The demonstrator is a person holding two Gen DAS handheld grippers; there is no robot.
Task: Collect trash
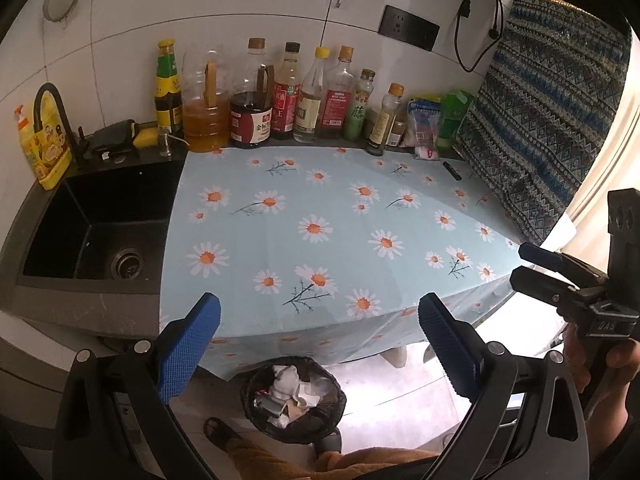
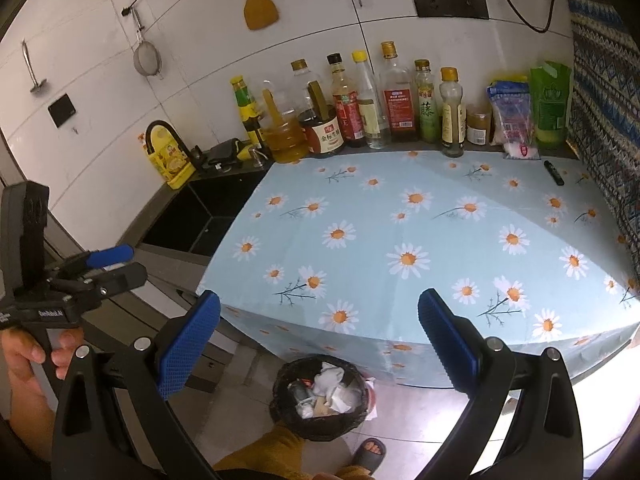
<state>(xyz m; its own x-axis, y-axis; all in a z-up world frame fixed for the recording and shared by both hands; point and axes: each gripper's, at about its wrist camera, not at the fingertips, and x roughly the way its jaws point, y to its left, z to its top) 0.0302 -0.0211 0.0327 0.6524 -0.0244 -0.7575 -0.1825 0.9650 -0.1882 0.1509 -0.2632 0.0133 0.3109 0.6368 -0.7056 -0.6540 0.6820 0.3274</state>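
From the left wrist view, a black mesh bin [image 1: 294, 400] stands on the floor just below the counter [image 1: 320, 232] edge and holds crumpled white tissue, paper scraps and a small metallic piece. The left hand-held gripper [image 1: 320, 344] hangs above it with its blue pads spread wide and nothing between them. At the right edge the right hand-held gripper [image 1: 520, 264] shows from the side; its fingers look nearly together, though this view does not settle it.

From the right wrist view, the same bin [image 2: 320, 396] sits below and between the right hand-held gripper's [image 2: 320, 340] wide-apart, empty fingers. A black marker [image 2: 553, 173] lies far back on the daisy cloth.
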